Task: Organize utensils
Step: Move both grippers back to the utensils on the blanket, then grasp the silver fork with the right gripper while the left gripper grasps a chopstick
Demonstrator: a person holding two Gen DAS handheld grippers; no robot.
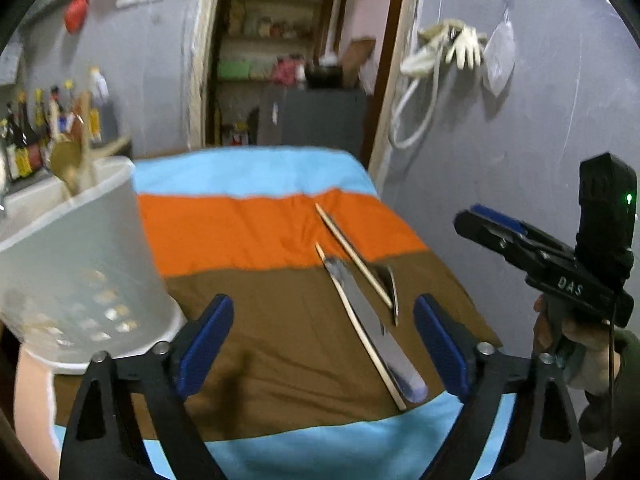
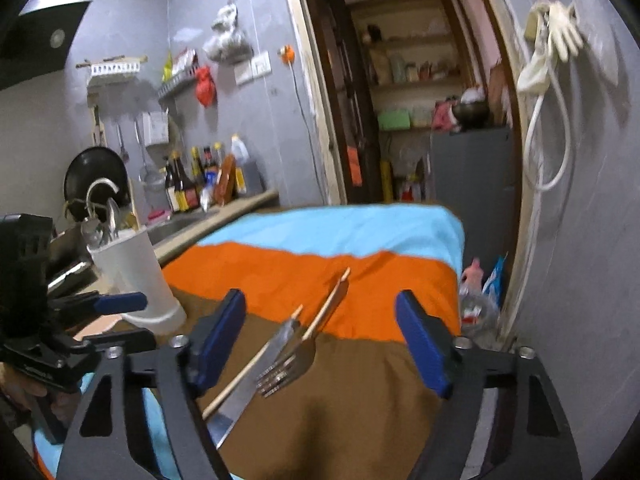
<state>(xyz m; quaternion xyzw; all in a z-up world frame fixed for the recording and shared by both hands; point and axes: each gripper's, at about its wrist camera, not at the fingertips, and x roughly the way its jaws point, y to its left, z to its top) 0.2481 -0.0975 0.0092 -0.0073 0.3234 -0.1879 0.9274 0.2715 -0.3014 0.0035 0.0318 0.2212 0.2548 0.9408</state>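
Observation:
A steel knife [image 1: 374,326] [image 2: 256,376], a fork [image 1: 390,286] [image 2: 286,370] and two wooden chopsticks [image 1: 354,256] [image 2: 326,306] lie together on the striped cloth. A white utensil holder [image 1: 76,268] [image 2: 136,276] stands at the table's left, holding several utensils. My left gripper [image 1: 322,350] is open and empty, above the cloth just left of the knife. My right gripper [image 2: 320,344] is open and empty, hovering over the fork and knife; in the left wrist view it shows at the right [image 1: 492,224].
The striped blue, orange and brown cloth [image 1: 256,224] [image 2: 360,280] covers the table. A counter with sauce bottles [image 2: 192,184] and a sink lies to the left. A doorway with shelves and a grey cabinet [image 2: 472,168] is behind. A wall stands close on the right.

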